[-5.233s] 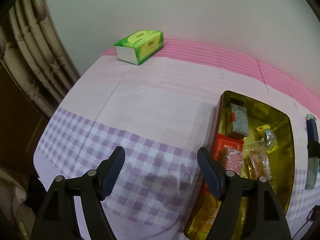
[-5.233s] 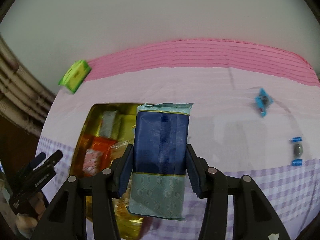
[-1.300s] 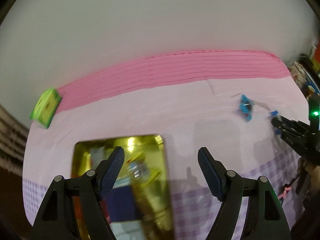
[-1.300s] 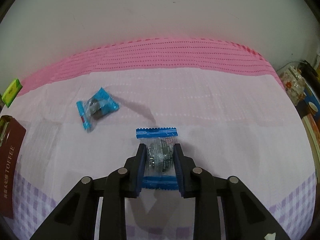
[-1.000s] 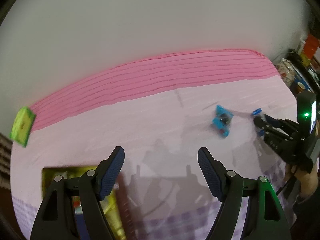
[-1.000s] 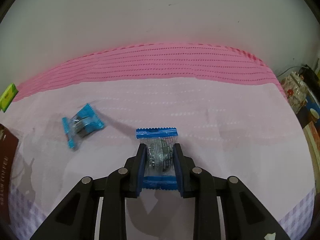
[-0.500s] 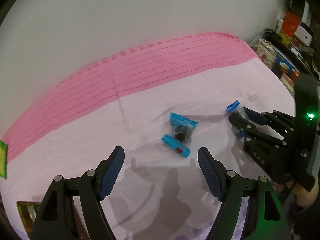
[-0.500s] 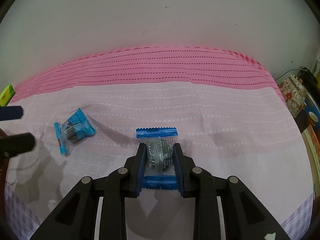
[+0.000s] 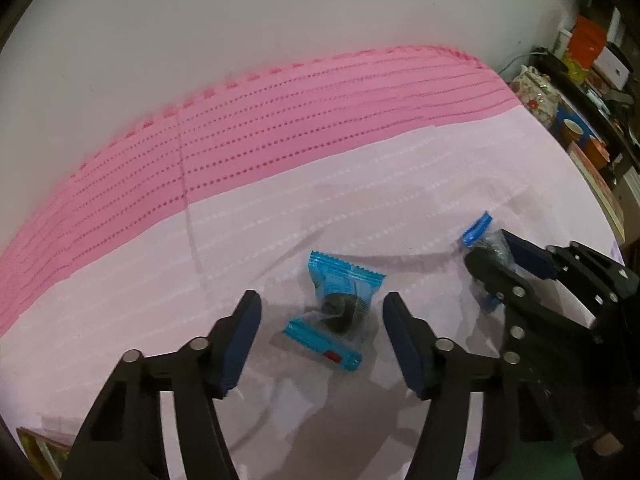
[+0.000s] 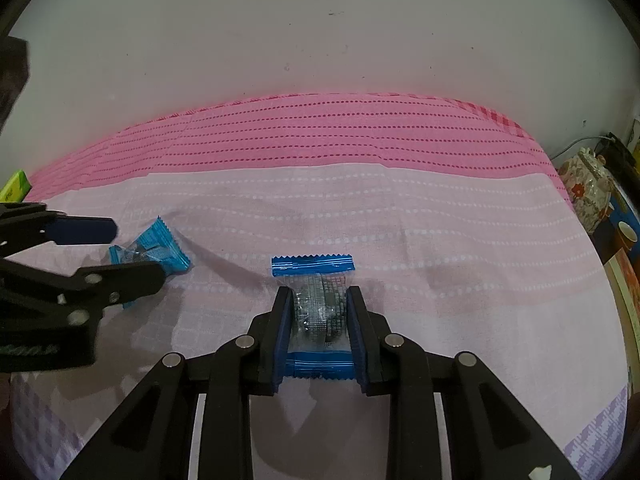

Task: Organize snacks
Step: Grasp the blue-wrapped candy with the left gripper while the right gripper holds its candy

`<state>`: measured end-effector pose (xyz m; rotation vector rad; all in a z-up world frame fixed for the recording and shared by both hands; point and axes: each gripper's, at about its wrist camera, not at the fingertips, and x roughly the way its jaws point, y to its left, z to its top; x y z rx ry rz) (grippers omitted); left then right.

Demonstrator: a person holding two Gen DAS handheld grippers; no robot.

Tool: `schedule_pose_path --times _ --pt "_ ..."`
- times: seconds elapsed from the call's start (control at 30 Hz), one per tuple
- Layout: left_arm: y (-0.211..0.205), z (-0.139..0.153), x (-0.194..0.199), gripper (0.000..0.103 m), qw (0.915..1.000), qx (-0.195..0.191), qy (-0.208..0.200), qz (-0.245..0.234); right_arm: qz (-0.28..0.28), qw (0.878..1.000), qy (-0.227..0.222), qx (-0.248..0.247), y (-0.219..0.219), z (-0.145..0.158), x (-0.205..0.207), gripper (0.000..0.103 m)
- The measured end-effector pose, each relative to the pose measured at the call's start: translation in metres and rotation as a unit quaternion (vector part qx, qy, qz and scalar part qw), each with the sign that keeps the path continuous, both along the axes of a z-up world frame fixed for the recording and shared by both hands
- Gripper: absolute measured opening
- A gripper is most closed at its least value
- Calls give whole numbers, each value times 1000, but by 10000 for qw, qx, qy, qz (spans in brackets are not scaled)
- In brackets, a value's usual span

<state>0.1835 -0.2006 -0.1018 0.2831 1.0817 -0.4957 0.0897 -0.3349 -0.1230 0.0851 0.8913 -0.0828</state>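
Observation:
A blue-wrapped candy (image 9: 344, 284) lies on the pale pink cloth, and my left gripper (image 9: 320, 298) straddles it from above. Its jaws are closing, with a gap left between each pad and the wrapper. The right wrist view shows this candy (image 10: 156, 250) between the left gripper's (image 10: 138, 251) fingers at the left edge. My right gripper (image 10: 319, 300) is shut on a second candy (image 10: 316, 308), clear-wrapped with blue ends, low over the cloth. In the left wrist view, the right gripper (image 9: 492, 256) and its candy (image 9: 476, 232) sit close to the right.
A pink striped band of tablecloth (image 9: 320, 120) runs along the white wall. A green box (image 10: 14, 186) sits far left. A corner of the gold tin (image 9: 36, 448) shows at bottom left. A cluttered shelf with a floral pot (image 9: 536, 92) stands beyond the table's right edge.
My left gripper swung right from the gold tin, came down over the loose blue candy, and its jaws narrowed. The right gripper stayed still, shut on its candy.

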Motion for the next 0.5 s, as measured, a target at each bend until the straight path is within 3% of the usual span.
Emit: schedule_pose_path --times 0.07,0.5 --pt "1 -4 2 40 9999 -43 107 19 -1 10000 0 0 0 0 0 25" --pt "40 10 -26 37 9992 -129 63 382 -6 10000 11 -62 1 0 0 25"
